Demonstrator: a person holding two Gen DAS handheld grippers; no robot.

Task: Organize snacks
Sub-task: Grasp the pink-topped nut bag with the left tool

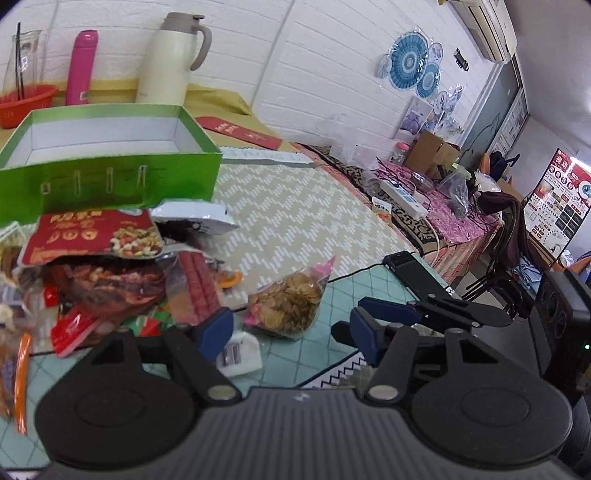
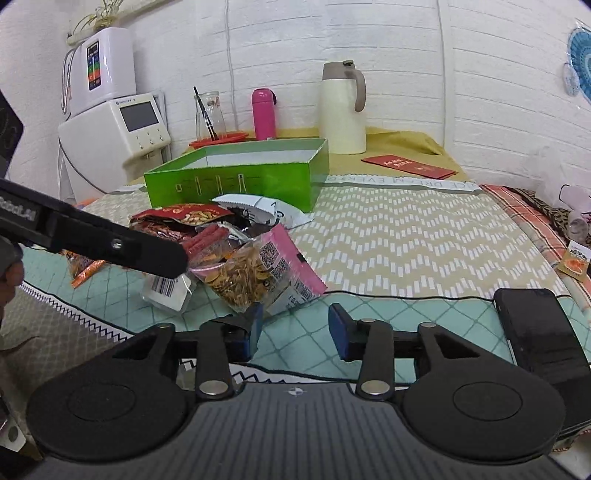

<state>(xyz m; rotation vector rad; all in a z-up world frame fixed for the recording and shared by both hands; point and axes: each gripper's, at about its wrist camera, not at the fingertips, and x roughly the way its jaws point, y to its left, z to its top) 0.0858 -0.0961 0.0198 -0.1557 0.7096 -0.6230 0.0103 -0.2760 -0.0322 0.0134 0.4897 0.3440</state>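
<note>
Lived-in domestic room: white brick-pattern wall point(image 2: 388, 74), cloth-covered counter point(image 2: 406, 229), cream thermos jug point(image 2: 341, 110), pink flask point(image 2: 264, 114), water dispenser point(image 2: 110, 125), wall air conditioner point(image 1: 487, 26), decorative paper fans point(image 1: 410, 61).

A bright green box point(image 2: 236, 177) with a white inside is seen, a pink flask point(image 2: 263, 113), a cream jug point(image 2: 341, 110), a beige cloth point(image 2: 406, 229) patterned in white zigzags, and a teal diamond-lined mat point(image 2: 110, 295).
</note>
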